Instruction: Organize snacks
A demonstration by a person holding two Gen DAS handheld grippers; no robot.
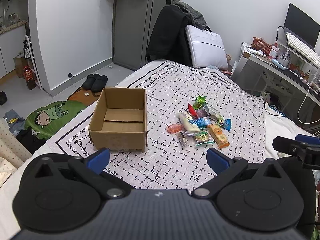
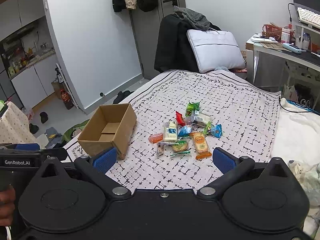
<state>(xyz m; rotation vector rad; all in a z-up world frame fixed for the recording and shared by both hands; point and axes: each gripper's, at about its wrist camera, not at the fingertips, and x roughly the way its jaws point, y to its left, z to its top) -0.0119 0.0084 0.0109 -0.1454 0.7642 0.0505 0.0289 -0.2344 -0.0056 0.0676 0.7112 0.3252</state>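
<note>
Both grippers, left gripper (image 1: 158, 158) and right gripper (image 2: 164, 159), are held wide open, empty. Snack packets (image 2: 185, 133) are piled mid-bedspread, right of the cardboard box (image 1: 120, 120). Light, crinkly, slippery (likely); best pinched at a sealed edge.

Patterned bedspread (image 1: 180, 92) covers the bed, white pillow (image 1: 206, 48) at the far end, black slippers (image 1: 95, 82) on the floor left, keyboard (image 1: 302, 47) far right.

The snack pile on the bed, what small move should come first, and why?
Probably bring the right gripper forward and down to the orange packet. Its jaws are open with nothing in them, that packet lies nearest, and the cardboard box holds no snacks yet.
</note>
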